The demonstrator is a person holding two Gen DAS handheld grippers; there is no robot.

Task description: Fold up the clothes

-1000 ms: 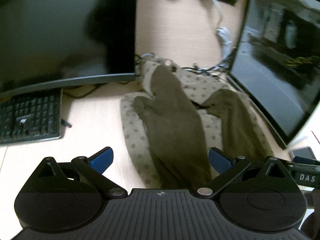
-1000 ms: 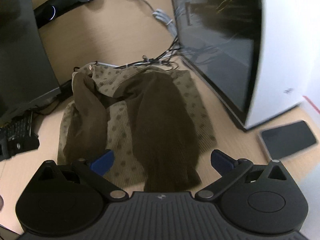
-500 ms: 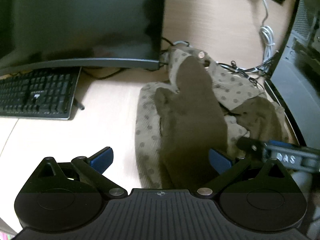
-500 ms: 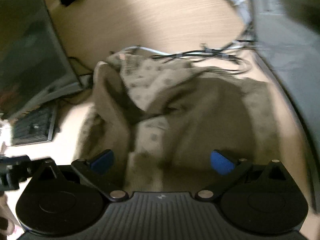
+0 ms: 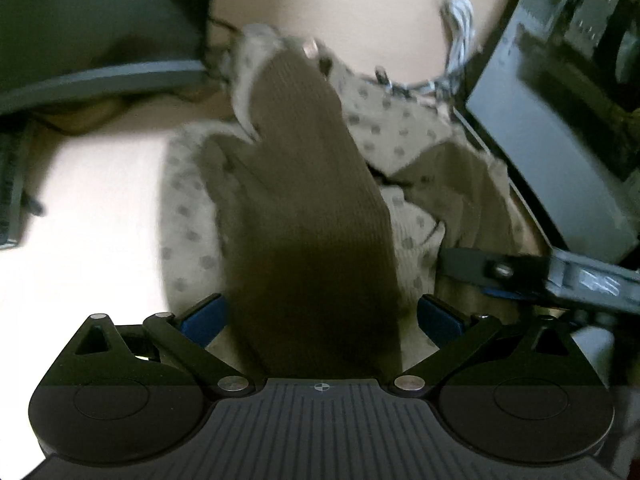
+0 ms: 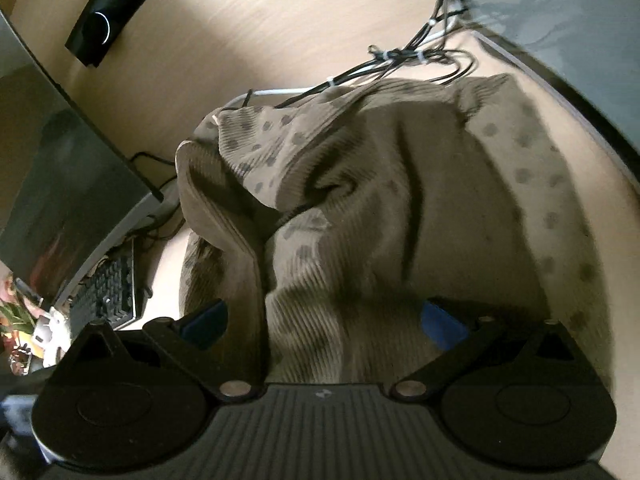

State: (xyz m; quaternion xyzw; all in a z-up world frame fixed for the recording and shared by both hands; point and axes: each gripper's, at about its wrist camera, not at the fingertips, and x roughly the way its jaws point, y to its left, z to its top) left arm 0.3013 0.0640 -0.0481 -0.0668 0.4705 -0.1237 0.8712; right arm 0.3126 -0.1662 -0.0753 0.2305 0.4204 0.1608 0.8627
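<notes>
A beige dotted garment with dark olive ribbed sleeves [image 5: 304, 184] [image 6: 384, 208] lies crumpled on the light wooden desk [image 5: 96, 216]. My left gripper [image 5: 320, 316] is open low over the near end of the left sleeve, its blue pads on either side of the cloth. My right gripper [image 6: 324, 320] is open too, straddling the ribbed right sleeve near its lower end. In the left wrist view the right gripper [image 5: 516, 276] reaches in from the right edge over the garment.
A dark monitor [image 5: 96, 32] and a keyboard [image 6: 108, 292] stand to the left. A computer case [image 5: 568, 112] stands at the right. Bundled cables [image 6: 392, 60] lie just behind the garment. A black bar device [image 6: 112, 16] sits far back.
Both grippers have moved forward and down, closer to the garment, and each now has a sleeve between its open fingers. The right gripper has come further into the left view.
</notes>
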